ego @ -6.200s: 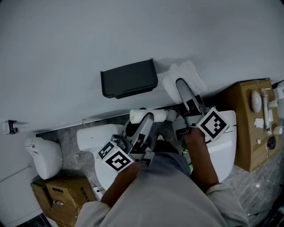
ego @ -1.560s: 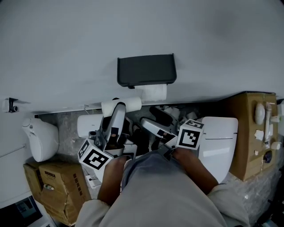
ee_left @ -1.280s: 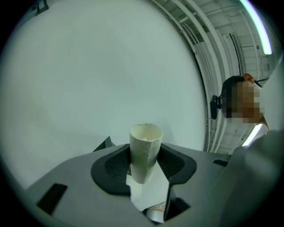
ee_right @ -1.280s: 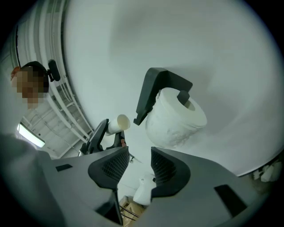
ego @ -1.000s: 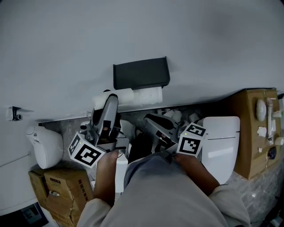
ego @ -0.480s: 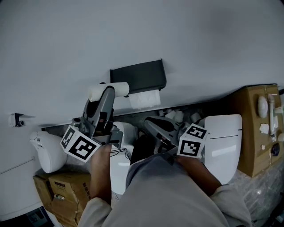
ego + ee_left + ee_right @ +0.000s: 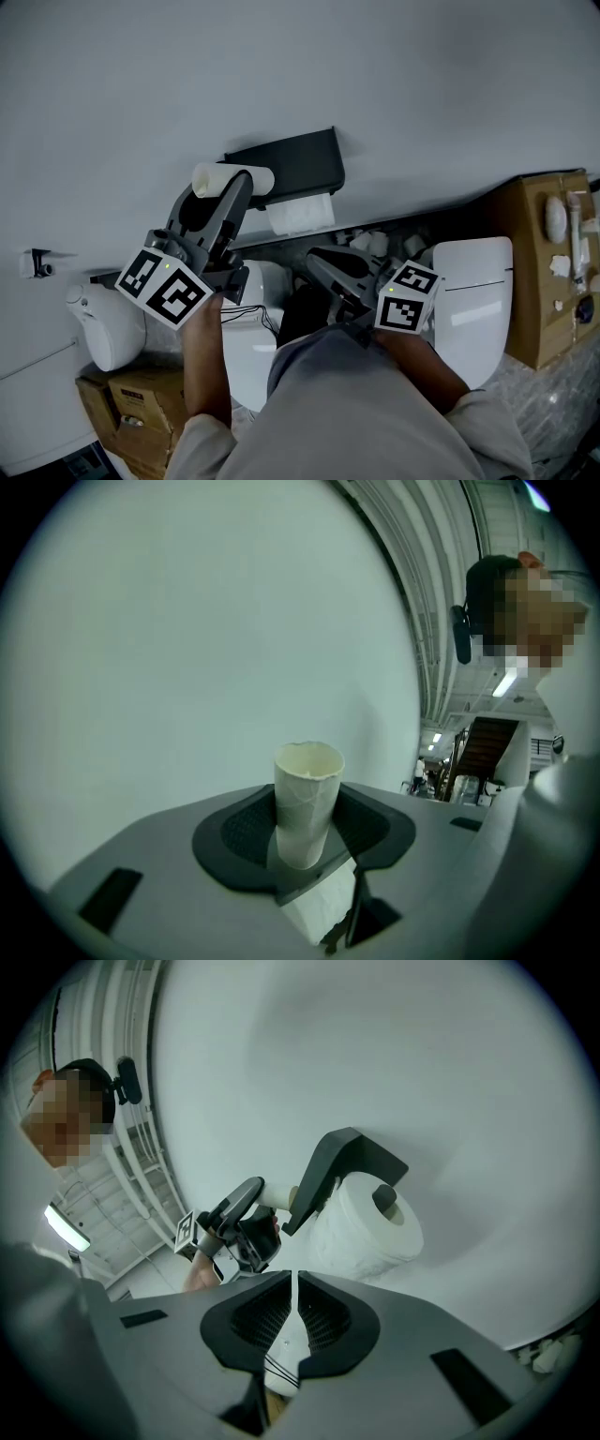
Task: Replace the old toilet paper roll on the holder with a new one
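Clamping a dented, pale cardboard tube (image 7: 307,794) crosswise in the ribbed dark jaws of the left gripper (image 7: 305,829), just beside the left end of the boxy black holder (image 7: 292,164). Showing a plump, soft white roll (image 7: 367,1230) seated under that holder's hood. Pinching the jaws of the right gripper (image 7: 296,1321) together on nothing, lower right.

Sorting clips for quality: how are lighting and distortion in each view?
Head view: dim and greyish, yet sharp. Left gripper view: strong fisheye, dark corners, cardboard tube crisp. Right gripper view: same fisheye, toilet paper roll evenly lit.
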The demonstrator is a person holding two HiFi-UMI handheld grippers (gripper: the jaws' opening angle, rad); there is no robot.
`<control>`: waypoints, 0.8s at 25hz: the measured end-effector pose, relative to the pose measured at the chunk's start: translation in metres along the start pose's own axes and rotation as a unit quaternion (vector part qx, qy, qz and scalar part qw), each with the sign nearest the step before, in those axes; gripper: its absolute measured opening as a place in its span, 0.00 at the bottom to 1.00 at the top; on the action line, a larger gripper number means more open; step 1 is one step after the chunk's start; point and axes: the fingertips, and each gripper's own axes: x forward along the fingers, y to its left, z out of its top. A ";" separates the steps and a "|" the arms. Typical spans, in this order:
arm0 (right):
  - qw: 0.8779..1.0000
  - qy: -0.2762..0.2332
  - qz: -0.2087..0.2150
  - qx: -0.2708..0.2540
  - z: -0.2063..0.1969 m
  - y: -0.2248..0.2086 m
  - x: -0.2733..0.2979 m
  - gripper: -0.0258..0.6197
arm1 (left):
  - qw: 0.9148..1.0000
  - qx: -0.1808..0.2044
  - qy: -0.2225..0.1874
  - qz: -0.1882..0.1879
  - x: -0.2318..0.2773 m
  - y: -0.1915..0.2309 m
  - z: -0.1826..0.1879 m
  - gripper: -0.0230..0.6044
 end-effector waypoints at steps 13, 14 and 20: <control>1.000 0.004 0.001 -0.003 0.000 0.000 0.004 0.09 | 0.984 0.139 0.107 -0.033 0.026 -0.017 -0.014 0.33; 1.000 0.004 0.001 -0.003 0.001 0.000 0.005 0.09 | 0.984 0.142 0.105 -0.033 0.026 -0.017 -0.014 0.33; 1.000 0.005 -0.004 -0.014 0.003 0.000 0.004 0.09 | 0.987 0.132 0.083 -0.026 0.024 -0.014 -0.010 0.34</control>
